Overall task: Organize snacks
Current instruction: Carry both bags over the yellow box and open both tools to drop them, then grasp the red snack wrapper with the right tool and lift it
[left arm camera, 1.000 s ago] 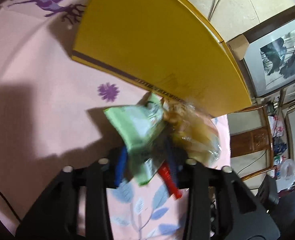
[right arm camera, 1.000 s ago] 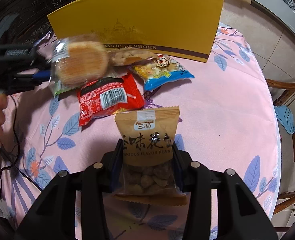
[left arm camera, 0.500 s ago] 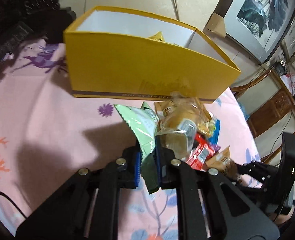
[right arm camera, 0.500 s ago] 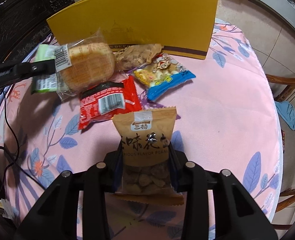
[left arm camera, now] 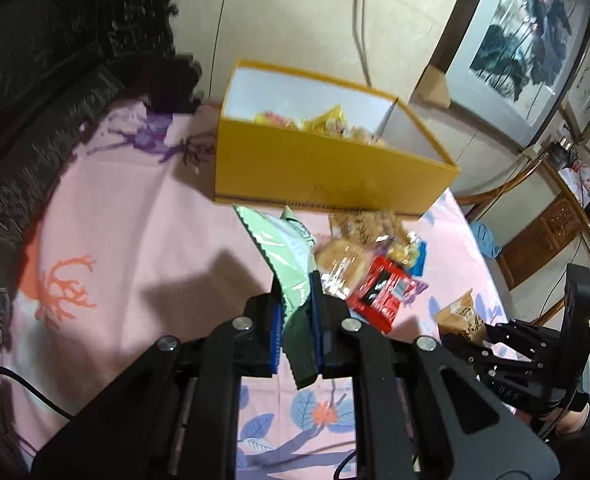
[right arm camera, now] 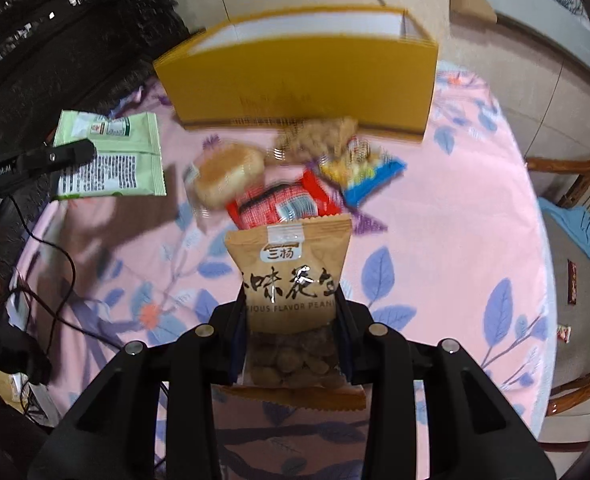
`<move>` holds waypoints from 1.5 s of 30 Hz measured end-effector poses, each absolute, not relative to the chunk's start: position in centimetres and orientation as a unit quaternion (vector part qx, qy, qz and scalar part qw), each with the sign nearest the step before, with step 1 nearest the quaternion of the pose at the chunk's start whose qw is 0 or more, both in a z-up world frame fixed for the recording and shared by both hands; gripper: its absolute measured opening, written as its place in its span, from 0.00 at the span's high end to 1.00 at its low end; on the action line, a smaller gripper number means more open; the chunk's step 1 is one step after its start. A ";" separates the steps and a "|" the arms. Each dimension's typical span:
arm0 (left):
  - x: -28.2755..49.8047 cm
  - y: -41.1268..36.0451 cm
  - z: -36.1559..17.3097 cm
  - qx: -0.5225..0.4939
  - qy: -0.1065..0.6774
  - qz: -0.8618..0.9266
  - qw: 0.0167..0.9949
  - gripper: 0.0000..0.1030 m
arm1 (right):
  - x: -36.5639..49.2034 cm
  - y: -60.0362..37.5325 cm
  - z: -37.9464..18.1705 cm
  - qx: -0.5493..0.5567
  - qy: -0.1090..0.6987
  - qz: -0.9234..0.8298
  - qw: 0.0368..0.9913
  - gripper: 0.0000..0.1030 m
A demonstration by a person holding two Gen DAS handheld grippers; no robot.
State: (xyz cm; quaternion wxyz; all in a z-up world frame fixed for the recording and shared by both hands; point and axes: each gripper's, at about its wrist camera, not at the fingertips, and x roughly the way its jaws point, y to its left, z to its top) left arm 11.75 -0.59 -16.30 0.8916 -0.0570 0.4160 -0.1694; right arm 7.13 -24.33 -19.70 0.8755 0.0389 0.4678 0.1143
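My left gripper (left arm camera: 297,312) is shut on a light green snack packet (left arm camera: 285,256), held in the air left of the pile; the packet also shows in the right wrist view (right arm camera: 111,158). My right gripper (right arm camera: 291,332) is shut on a brown peanut packet (right arm camera: 289,268), held above the table; it also shows in the left wrist view (left arm camera: 461,318). The open yellow box (right arm camera: 303,76) stands at the table's far side with several snacks inside (left arm camera: 319,124). In front of it lie a round cake in clear wrap (right arm camera: 229,174), a red packet (right arm camera: 283,206), a blue-and-yellow packet (right arm camera: 365,170) and a tan packet (right arm camera: 315,138).
The round table has a pink floral cloth (right arm camera: 435,240). A black cable (right arm camera: 55,280) runs over its left edge. Wooden chairs (right arm camera: 575,184) stand to the right, dark carved furniture (left arm camera: 55,60) to the left. Framed pictures (left arm camera: 523,40) lean on the wall.
The round cake has dropped from my left gripper onto the table by the red packet; only the green packet stays gripped. Both grippers have risen, so the box's inside shows.
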 end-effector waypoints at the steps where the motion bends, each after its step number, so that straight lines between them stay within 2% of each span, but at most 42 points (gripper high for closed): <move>1: 11.6 -0.7 -15.7 -0.057 0.410 -0.171 0.894 0.88 | 7.2 -24.4 -19.2 0.040 0.462 0.115 0.878 0.65; 10: 12.4 -1.9 -9.5 -0.054 0.335 -0.193 0.921 0.88 | 10.2 -25.1 -12.4 0.053 0.376 0.118 0.917 0.64; 16: 16.3 -3.8 -5.9 -0.054 0.292 -0.194 0.935 0.88 | 14.3 -25.7 -8.2 0.056 0.316 0.110 0.941 0.64; 21: 21.0 -5.6 -4.6 -0.054 0.268 -0.191 0.943 0.88 | 18.9 -26.2 -6.5 0.059 0.284 0.099 0.952 0.64; 26: 27.2 -6.9 -5.9 -0.060 0.274 -0.175 0.944 0.87 | 24.7 -26.4 -6.5 0.070 0.280 0.094 0.953 0.64; 27: 28.3 -7.2 -6.4 -0.058 0.277 -0.168 0.944 0.83 | 26.2 -26.3 -6.9 0.065 0.289 0.099 0.950 0.62; 28: 29.4 -7.4 -6.9 -0.060 0.282 -0.151 0.946 0.55 | 27.1 -26.0 -7.2 0.053 0.298 0.098 0.948 0.59; 29: 30.4 -7.4 -7.6 -0.065 0.295 -0.118 0.946 0.10 | 28.0 -25.6 -7.8 0.031 0.314 0.090 0.944 0.57; 30: 30.7 -7.2 -7.9 -0.069 0.301 -0.089 0.947 0.05 | 28.6 -25.1 -8.3 0.010 0.333 0.080 0.939 0.57; 34: 28.6 -6.1 -8.2 -0.085 0.291 -0.106 0.947 0.05 | 25.7 -25.7 -9.6 0.032 0.327 0.098 0.939 0.55; 35: 27.7 -5.9 -8.5 -0.076 0.291 -0.106 0.948 0.05 | 24.9 -26.1 -10.0 0.042 0.332 0.095 0.937 0.45; 36: 27.1 -5.8 -8.8 -0.068 0.297 -0.107 0.946 0.05 | 23.8 -26.7 -10.5 0.060 0.337 0.091 0.935 0.40; 45: 20.3 -4.1 -14.0 -0.065 0.394 -0.109 0.910 0.05 | 15.8 -27.8 -14.9 0.112 0.402 0.080 0.905 0.40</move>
